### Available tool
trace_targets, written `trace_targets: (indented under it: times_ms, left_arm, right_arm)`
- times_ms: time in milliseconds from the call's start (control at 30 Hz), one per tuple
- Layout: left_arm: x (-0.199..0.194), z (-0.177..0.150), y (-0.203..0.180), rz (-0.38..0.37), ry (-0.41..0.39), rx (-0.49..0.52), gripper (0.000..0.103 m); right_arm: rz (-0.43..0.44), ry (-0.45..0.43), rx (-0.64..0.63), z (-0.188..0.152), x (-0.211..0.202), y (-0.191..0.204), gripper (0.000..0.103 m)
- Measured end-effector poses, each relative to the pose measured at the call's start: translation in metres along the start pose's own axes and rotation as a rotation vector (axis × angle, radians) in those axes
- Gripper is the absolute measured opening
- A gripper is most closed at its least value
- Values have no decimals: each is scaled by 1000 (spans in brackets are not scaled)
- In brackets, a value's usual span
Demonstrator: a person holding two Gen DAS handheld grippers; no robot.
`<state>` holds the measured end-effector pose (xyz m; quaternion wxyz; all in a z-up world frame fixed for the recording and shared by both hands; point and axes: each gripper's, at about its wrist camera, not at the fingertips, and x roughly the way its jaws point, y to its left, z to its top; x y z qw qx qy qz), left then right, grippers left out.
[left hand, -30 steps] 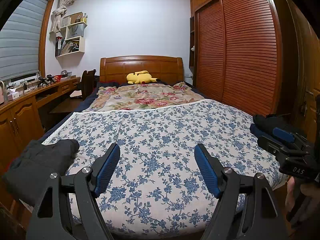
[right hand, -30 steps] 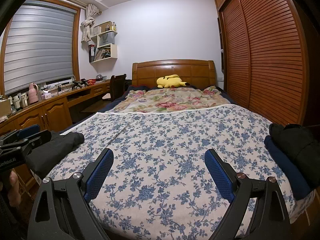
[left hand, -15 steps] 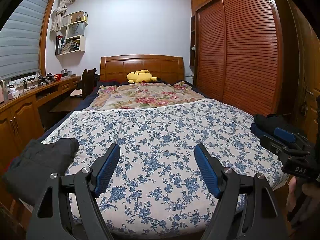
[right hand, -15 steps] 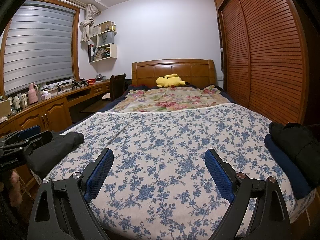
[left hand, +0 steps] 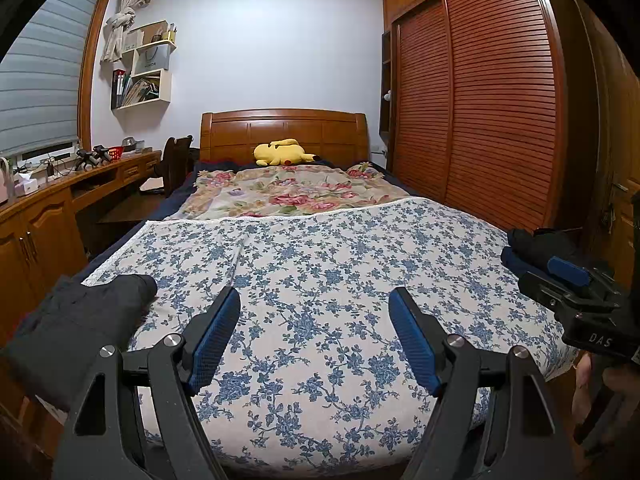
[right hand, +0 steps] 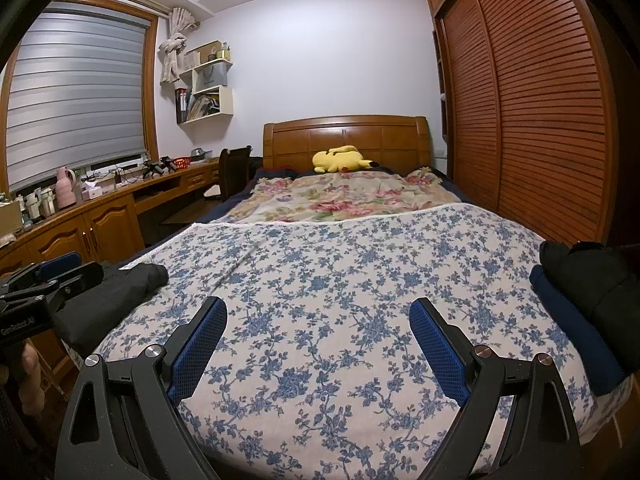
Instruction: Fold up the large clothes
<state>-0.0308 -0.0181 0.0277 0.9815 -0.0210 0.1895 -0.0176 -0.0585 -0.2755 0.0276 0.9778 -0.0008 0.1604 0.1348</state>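
Blue-padded left gripper (left hand: pixel 314 336) and right gripper (right hand: pixel 318 346) remain unmoved, jaws wide and empty, above the floral bedspread (left hand: pixel 320 280); dark unfolded garment (left hand: pixel 76 332) lies near left, folded clothes (right hand: pixel 584 304) near right, so folding has not begun.

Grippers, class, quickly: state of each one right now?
Left gripper: open, holding nothing, above the floral bedspread.
Right gripper: open, holding nothing, above the same bedspread.
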Motion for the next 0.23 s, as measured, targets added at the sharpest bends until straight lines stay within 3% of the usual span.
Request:
trace_targets:
  times_ms: [233]
  left_arm:
    - [0, 0, 0, 1, 0, 1, 77]
  right_arm:
    - [0, 1, 0, 0, 0, 0, 93]
